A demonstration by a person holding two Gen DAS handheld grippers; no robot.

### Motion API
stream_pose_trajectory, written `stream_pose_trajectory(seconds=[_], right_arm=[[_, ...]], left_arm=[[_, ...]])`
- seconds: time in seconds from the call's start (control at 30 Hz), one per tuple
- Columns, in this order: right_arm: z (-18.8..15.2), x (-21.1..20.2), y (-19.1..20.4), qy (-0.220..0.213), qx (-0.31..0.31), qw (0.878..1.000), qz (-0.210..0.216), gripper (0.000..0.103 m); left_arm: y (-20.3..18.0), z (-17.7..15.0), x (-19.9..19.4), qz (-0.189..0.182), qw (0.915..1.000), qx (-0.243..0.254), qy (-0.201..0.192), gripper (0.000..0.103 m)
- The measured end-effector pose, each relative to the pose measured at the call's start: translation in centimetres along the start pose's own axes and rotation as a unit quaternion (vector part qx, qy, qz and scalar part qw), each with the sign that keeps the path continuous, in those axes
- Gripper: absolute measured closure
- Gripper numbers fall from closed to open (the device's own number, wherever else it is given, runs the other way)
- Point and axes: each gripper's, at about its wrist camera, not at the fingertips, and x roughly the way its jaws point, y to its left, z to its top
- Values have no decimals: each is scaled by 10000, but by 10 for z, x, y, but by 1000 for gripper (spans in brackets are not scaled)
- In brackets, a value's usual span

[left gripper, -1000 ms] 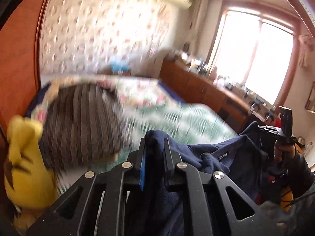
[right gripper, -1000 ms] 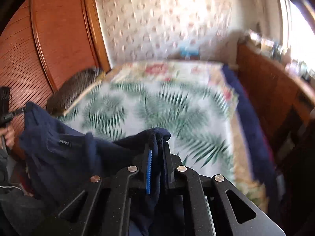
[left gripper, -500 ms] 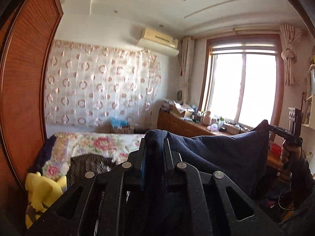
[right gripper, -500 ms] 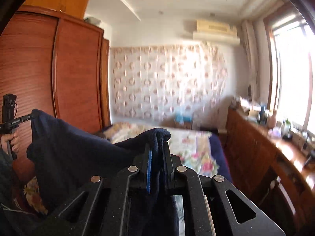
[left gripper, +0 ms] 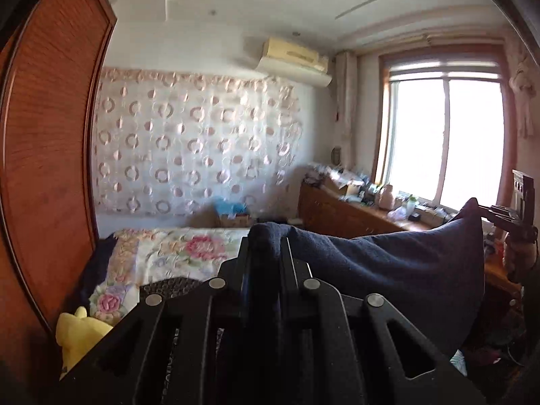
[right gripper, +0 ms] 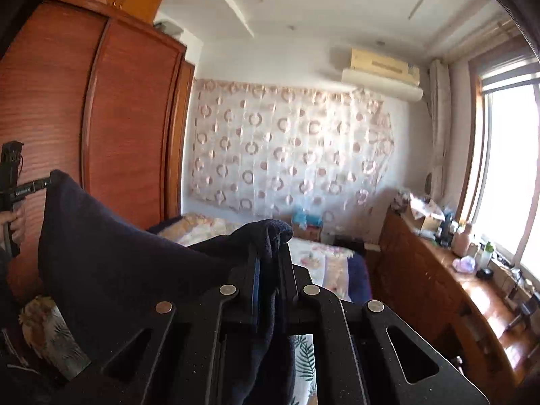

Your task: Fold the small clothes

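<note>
While each claw clamps one corner, left gripper (left gripper: 265, 253) and right gripper (right gripper: 270, 253) suspend the navy garment (left gripper: 388, 263) taut (bed (left gripper: 175, 249) at 9 o'clock) for flattening.

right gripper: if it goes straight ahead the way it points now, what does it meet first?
Beyond the navy garment pinched in the right gripper, the way looks free over the bed. Probably the patterned curtain on the far wall comes first; depth is unclear.

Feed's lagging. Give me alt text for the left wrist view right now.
The left gripper has its jaws shut on a corner of a navy garment, stretched in the air to the right gripper at the far right. Behind are a floral bed, a wardrobe and a bright window.
</note>
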Motion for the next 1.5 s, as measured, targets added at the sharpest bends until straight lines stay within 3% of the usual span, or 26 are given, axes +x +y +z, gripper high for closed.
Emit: stream_pose_trajectory(seconds=[0.2, 0.33, 0.57, 0.67, 0.7, 0.8, 0.9, 0.97, 1.07, 1.3, 1.5], right_arm=[[-24, 132, -11, 736, 135, 9972, 93, 94], [-21, 201, -14, 1205, 224, 9924, 146, 94], [19, 264, -26, 1596, 266, 9867, 150, 94], [17, 284, -28, 1694, 254, 9851, 155, 94], [15, 285, -24, 1741, 245, 9843, 146, 94], [7, 294, -19, 1883, 297, 9816, 92, 89], [3, 289, -18, 1849, 363, 9821, 12, 73], [-3, 274, -15, 1808, 432, 9826, 20, 58], [-14, 245, -5, 1770, 511, 9828, 129, 57], [-60, 209, 11, 2358, 706, 9681, 467, 57], [-78, 198, 7, 2779, 949, 9550, 415, 57]], left_arm=[[25, -42, 113, 350, 9968, -10, 713, 89], [40, -61, 173, 533, 9919, -35, 1150, 88], [47, -70, 211, 720, 9863, -29, 1487, 88], [51, -72, 217, 746, 9847, -100, 1572, 86], [51, -72, 217, 742, 9840, -120, 1613, 86], [52, -72, 219, 743, 9822, -117, 1720, 71], [48, -70, 205, 786, 9834, -26, 1635, 45], [46, -72, 195, 746, 9838, -11, 1627, 23], [39, -80, 176, 710, 9833, 89, 1672, 23], [21, -111, 142, 566, 9794, 18, 1940, 23], [14, -140, 127, 602, 9739, -105, 2186, 23]])
